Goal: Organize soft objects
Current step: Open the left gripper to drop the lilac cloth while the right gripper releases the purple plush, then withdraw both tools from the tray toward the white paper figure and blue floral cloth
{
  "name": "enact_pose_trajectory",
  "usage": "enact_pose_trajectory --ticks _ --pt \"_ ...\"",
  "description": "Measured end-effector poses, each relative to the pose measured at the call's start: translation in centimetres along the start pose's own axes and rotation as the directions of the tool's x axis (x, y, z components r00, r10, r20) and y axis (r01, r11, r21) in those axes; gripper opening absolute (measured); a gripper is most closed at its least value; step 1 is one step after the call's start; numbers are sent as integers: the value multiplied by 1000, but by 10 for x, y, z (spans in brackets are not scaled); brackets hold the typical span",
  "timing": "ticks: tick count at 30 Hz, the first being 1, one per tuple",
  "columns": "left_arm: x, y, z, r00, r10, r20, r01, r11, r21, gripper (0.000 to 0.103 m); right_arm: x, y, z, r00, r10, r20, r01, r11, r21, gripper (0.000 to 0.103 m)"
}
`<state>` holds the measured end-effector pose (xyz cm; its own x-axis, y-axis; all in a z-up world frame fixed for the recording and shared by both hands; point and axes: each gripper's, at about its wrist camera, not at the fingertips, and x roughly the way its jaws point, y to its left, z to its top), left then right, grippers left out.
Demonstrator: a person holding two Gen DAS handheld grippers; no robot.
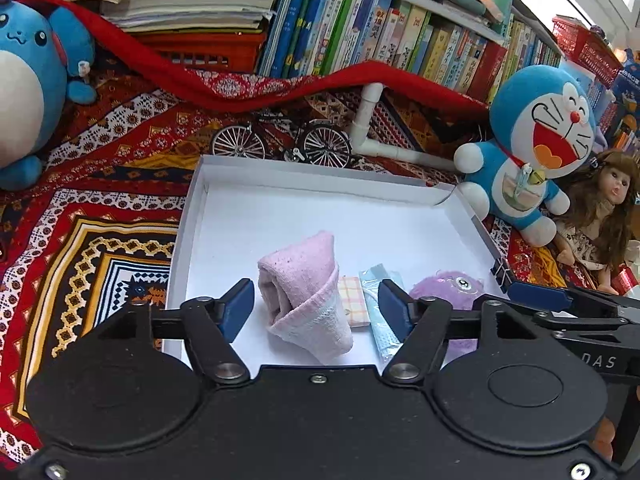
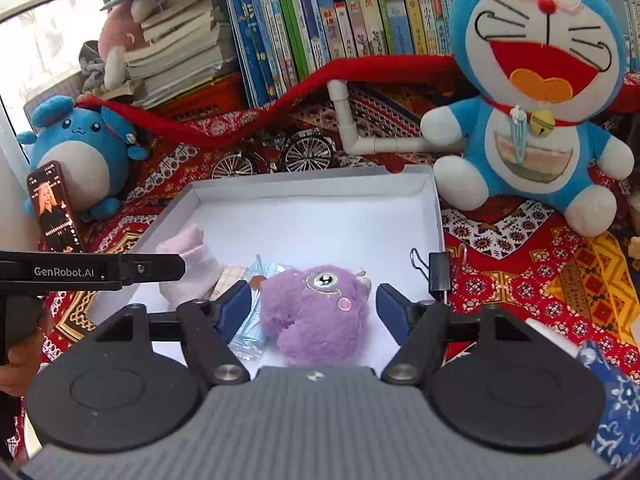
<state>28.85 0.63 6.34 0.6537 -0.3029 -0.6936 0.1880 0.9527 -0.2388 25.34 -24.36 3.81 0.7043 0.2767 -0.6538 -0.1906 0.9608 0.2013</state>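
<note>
Handling notes for the soft items came first. We found the rolled pink towel (image 1: pixel 306 300) lying in the white box (image 1: pixel 280 216), between the blue pads of the left gripper (image 1: pixel 316 306), whose jaws stood apart and pressed on nothing. We judged the towel light and limp, its roll likely to loosen; we would take hold across the middle of the roll, where the wrap overlaps. The purple plush toy (image 2: pixel 316 312) lay in the same box, just beside a clear-wrapped blue packet (image 1: pixel 380 304) and a small checked cloth (image 1: pixel 354 300). The right gripper (image 2: pixel 314 308) straddled it with jaws apart, neither pad touching. We judged the plush light, springy and forgiving, best pinched across its body. The packet's film looked slippery. A binder clip (image 2: pixel 434 272) sat on the box rim.

Legible writing: "GenRobot.AI" on the left gripper's arm, seen from the right wrist view, and "DAS" on the right gripper's arm, seen from the left. Book spines behind were too small to read.
</note>
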Motion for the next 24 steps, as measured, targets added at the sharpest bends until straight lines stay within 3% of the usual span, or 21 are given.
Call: enact_pose_trajectory --ticks 6,24 --pt "-17 -4 -2 999 -9 38 9 1000 21 76 -17 3 -1 999 -1 46 2 1000 -24 86" --pt "-78 -14 -20 988 -63 142 54 996 65 83 -74 4 -14 984 1 179 15 996 -86 101"
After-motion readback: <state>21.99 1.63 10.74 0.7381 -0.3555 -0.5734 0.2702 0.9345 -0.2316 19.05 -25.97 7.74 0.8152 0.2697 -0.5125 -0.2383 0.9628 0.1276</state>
